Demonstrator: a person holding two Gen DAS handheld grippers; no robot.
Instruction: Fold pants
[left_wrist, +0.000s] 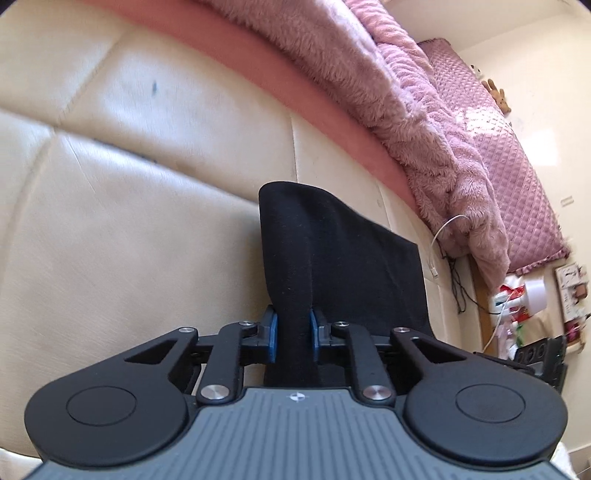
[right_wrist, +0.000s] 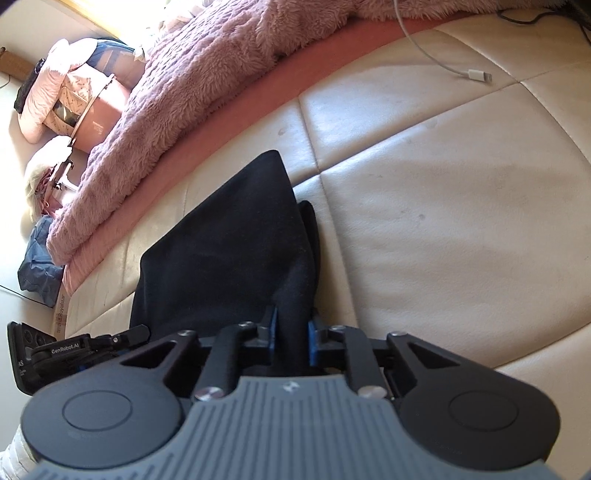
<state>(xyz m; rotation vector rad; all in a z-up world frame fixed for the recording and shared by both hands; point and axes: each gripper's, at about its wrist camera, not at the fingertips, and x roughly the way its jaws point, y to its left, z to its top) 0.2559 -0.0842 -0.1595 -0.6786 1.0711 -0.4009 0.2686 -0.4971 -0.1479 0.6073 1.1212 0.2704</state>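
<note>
Both claws are pinched narrow on the black pants (left_wrist: 340, 258), one at each near corner, presumably so the cloth can be lifted and carried over evenly for a fold. The left gripper (left_wrist: 293, 332) holds a bunched ridge between its blue pads, and so does the right gripper (right_wrist: 291, 338). The pants lie on the cream mattress (left_wrist: 129, 221), their long axis running straight ahead of each claw toward the pink blanket (left_wrist: 369, 92).

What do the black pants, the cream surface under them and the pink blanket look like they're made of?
Black pants: soft matte knit, perhaps fleece or cotton; no shine, faint lint.
Cream surface: glossy leather or vinyl, judging by sheen, stitched panels and scuffs.
Pink blanket: shaggy plush, likely synthetic; long fuzzy pile.
</note>
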